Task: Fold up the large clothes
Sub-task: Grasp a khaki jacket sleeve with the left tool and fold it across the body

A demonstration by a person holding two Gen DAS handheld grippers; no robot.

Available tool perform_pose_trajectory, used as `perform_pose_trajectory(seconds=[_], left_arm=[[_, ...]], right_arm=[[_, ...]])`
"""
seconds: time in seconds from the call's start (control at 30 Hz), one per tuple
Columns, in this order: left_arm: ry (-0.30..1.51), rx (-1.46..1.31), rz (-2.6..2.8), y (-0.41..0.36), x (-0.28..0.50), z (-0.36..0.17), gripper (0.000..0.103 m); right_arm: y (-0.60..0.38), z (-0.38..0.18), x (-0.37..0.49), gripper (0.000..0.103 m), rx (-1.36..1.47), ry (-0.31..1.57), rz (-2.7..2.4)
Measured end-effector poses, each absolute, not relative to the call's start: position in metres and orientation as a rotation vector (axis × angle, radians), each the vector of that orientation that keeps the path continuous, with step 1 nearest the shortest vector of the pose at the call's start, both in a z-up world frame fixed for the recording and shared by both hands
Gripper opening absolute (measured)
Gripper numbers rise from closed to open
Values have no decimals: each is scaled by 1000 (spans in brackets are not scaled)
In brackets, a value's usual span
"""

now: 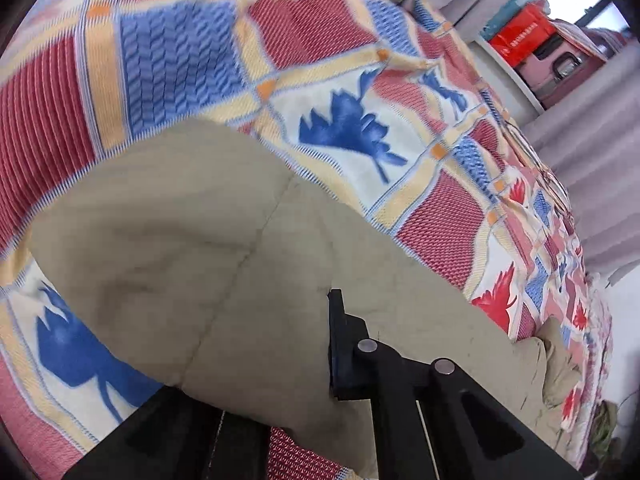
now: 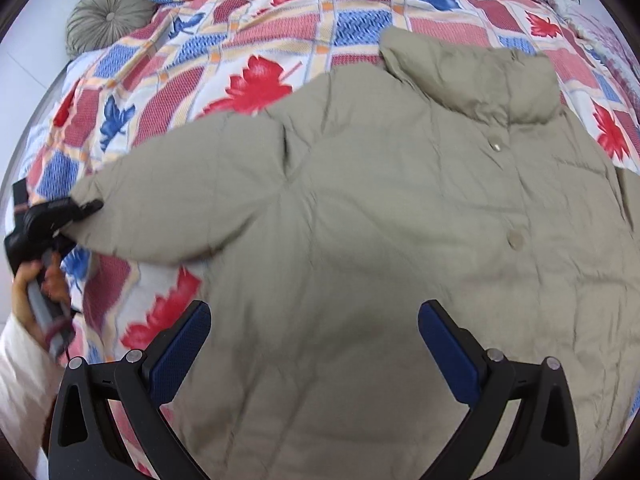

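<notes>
Jacket (image 2: 360, 208), khaki, padded, lies front-up and spread flat on a bed with a patchwork quilt (image 2: 248, 40). Collar (image 2: 472, 76) points toward the far end of the bed; two snaps show down the front. Near sleeve (image 2: 168, 204) stretches straight out to the side, away from the body. No fold visible anywhere on the body panel; the other sleeve is outside both views.

Left hand-held gripper (image 2: 86, 206): clenched on the cuff of that sleeve. In the right wrist view its dark tip bites the sleeve end, and a hand (image 2: 24, 280) grips the handle below. In the left wrist view the cloth (image 1: 224, 248) drapes over one finger and hides it; the other finger (image 1: 344, 344) stands clear beside the fabric.

Right hand-held gripper (image 2: 314, 340): released, jaws wide apart, hovering over the lower middle of the jacket. Nothing sits between the blue pads (image 2: 180, 344); contact with the cloth cannot be told.

Round cushion (image 2: 106, 16) rests at the head corner of the bed, well apart from the jacket.

Progress, as judged: early stage. Garment laid out and one sleeve seized; likely first fold is that sleeve across the chest. Remaining: second sleeve, then body folds.
</notes>
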State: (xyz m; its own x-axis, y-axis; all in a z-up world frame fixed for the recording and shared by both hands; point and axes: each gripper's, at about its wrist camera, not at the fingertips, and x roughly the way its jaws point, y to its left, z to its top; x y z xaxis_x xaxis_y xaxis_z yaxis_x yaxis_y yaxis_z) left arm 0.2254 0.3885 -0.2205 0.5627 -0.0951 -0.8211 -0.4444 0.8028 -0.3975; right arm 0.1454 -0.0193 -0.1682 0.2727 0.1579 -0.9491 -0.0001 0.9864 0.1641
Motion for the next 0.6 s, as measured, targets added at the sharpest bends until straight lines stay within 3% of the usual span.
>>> perform_pose_trajectory(seconds=[0.07, 0.1, 0.13, 0.33, 0.6], left_arm=[[911, -525, 194, 375, 216, -189, 7], [886, -479, 177, 368, 214, -175, 7], [864, -444, 159, 363, 210, -162, 7], [771, -315, 21, 315, 199, -94, 7], [767, -296, -267, 206, 205, -55, 7]], right_arm=[[-12, -169, 161, 77, 186, 1252, 124], [-8, -173, 169, 35, 207, 1255, 133], [-5, -179, 177, 22, 230, 1270, 134], [18, -213, 204, 20, 410, 1267, 230], [30, -255, 209, 20, 480, 1367, 283]])
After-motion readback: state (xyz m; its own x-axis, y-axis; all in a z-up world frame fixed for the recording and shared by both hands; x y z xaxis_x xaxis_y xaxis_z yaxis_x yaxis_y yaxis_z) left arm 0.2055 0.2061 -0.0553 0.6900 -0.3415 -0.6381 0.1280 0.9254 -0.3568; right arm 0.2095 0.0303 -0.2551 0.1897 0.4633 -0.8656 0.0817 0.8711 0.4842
